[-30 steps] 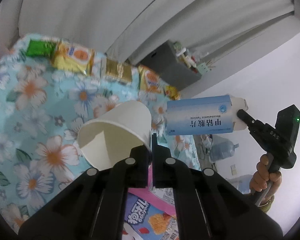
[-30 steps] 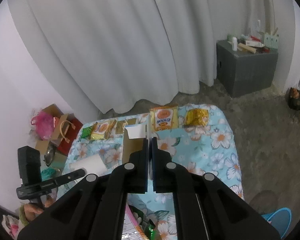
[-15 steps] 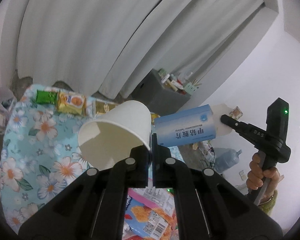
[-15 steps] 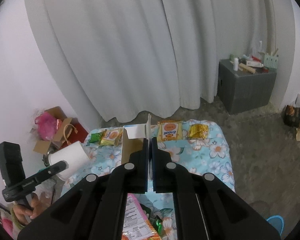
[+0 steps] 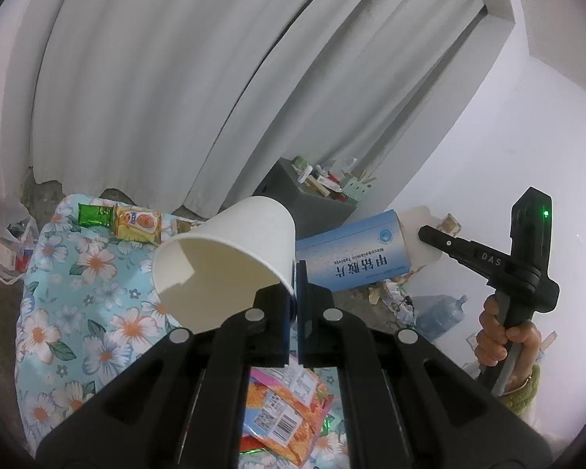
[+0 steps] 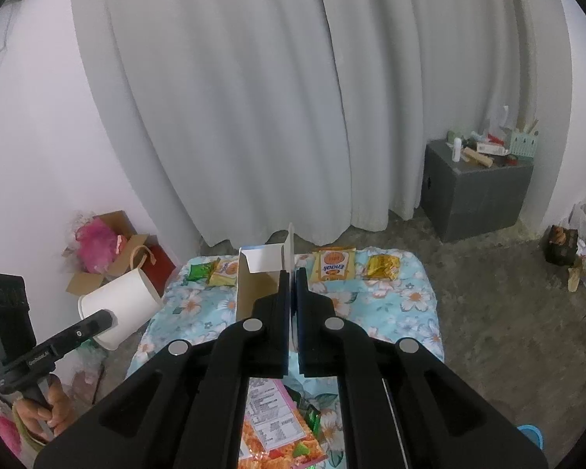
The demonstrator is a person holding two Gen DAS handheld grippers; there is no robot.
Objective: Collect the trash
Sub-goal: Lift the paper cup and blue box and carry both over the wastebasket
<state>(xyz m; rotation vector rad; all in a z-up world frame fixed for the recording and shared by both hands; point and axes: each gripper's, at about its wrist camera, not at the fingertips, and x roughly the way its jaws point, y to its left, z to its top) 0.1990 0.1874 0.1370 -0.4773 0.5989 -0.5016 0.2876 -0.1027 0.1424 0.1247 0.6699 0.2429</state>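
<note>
Above the floral tabletop (image 6: 418,297): carry step
Left tongs (image 5: 295,273): pinching white paper cup (image 5: 230,258)
Right tongs (image 6: 292,281): clamping blue-and-white cardboard medicine box (image 5: 355,260)
Next: I'd need a bin, none visible

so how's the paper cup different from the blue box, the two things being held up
The paper cup is plain white, round and tapered; the blue box is rectangular with printed text. The paper cup is pinched at its rim by the left gripper, its open mouth facing the left wrist camera; the blue box is held by its opened end flap in the right gripper. Both are empty-looking trash, held above the floral cloth.
</note>
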